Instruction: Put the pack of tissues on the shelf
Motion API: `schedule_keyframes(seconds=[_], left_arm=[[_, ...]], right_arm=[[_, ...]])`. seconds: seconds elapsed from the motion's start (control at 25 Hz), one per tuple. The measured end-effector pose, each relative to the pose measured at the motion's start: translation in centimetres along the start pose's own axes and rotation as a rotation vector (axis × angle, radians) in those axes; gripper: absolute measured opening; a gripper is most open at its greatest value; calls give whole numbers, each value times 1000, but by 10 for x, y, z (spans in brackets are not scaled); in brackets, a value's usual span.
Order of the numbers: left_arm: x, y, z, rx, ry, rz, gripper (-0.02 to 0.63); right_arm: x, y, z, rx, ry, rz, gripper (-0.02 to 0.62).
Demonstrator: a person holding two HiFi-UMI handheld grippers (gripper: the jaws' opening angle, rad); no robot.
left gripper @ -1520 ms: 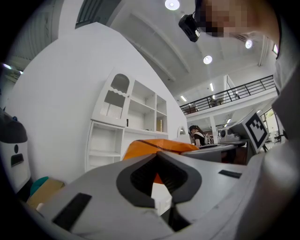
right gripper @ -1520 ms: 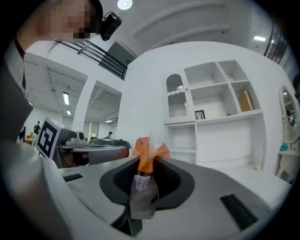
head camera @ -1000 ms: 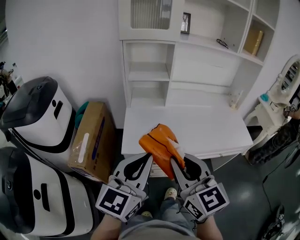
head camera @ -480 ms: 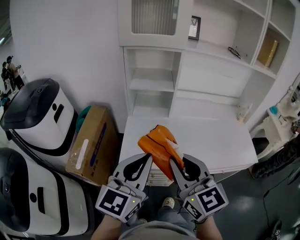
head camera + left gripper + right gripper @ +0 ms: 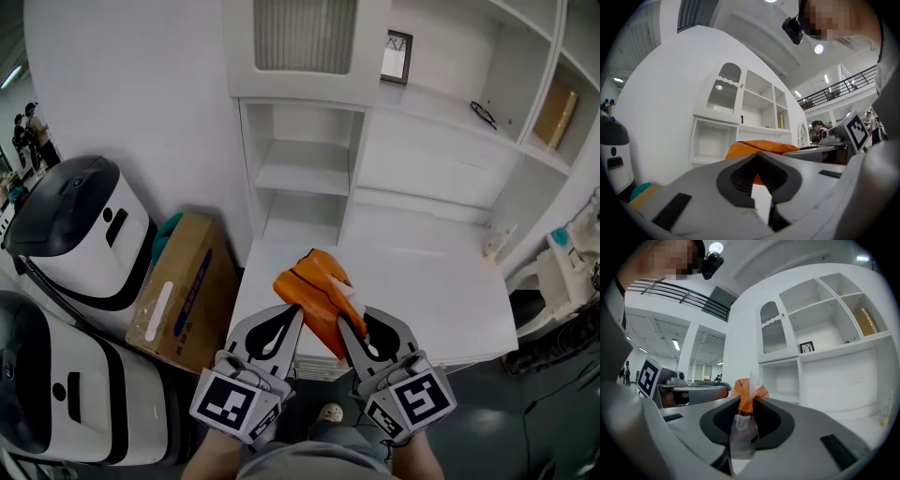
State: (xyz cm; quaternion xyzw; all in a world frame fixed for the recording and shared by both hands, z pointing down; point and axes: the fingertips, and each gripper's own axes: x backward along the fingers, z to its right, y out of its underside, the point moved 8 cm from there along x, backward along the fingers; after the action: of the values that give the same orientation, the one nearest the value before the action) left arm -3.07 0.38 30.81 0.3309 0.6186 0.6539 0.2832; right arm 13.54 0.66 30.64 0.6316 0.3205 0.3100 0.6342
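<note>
With only its clear wrapper end pinched in the right gripper [image 5: 345,321], the orange pack of tissues [image 5: 314,286] is best carried level and unhurried, lest it slip. Those jaws are clamped narrowly on that end; the left gripper [image 5: 296,314] is closed, empty. The pack is held low, in front of the white shelf unit [image 5: 302,169].

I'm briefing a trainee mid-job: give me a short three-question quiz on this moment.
1. True or false: the orange pack of tissues already lies on a shelf.
2. Which hand-held gripper has the pack's wrapper pinched between its jaws? A left, B right, C neither.
3. Fill in: in the head view, the cardboard box stands to the ___ of the white desk.

Key: 1 false; 2 B, the right hand-held gripper; 3 left.
</note>
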Motion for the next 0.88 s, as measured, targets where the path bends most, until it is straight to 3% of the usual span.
schedule_keyframes(seconds=[0.88], left_arm=[[-77, 4, 35, -19, -98, -21, 26]], right_arm=[[-2, 1, 93, -10, -113, 16, 80]])
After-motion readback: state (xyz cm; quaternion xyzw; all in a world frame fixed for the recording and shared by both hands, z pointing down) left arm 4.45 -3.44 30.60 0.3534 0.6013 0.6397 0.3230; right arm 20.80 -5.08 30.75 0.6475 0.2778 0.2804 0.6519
